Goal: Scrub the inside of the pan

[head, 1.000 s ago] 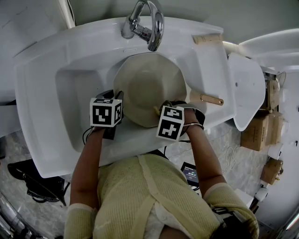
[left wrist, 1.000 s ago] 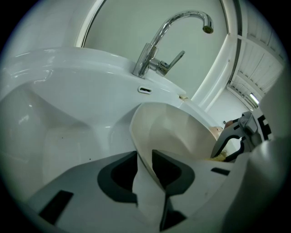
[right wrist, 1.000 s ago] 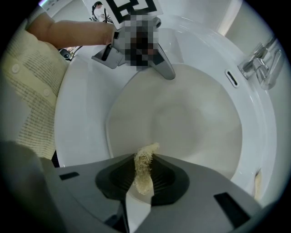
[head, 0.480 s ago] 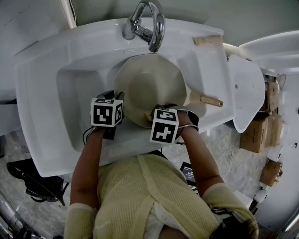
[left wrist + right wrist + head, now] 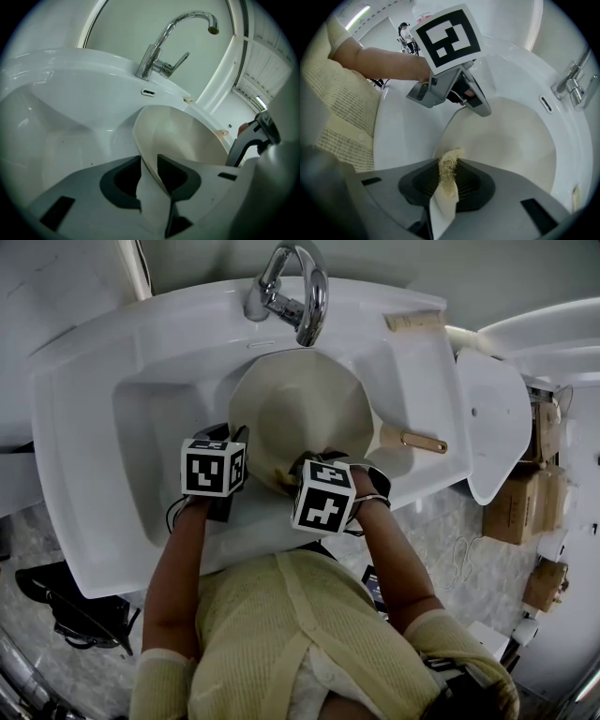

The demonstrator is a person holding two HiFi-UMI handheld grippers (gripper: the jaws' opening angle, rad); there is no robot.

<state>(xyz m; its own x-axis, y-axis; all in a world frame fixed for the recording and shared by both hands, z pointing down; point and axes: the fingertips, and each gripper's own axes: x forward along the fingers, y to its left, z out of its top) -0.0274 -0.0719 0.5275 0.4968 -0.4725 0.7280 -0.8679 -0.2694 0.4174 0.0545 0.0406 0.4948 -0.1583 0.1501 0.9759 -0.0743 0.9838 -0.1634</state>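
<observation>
Left tongs [image 5: 149, 161], jaws just eased wider, clamp pan [image 5: 187, 136] rim; right tongs [image 5: 448, 163], aimed steeply down, pinch scrubber [image 5: 450, 180]

One pan [image 5: 300, 413], one sink [image 5: 80, 418], one faucet [image 5: 302, 298], one scrubber [image 5: 449, 174], two grippers [image 5: 149, 161] [image 5: 449, 164].

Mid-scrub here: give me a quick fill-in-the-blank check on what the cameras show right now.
The scrubber is clamped in the ____ gripper.
The pan sits in the sink with its handle toward the head view's ____ side.
No ____ is running from the faucet.
Missing words: right; right; water.
</observation>
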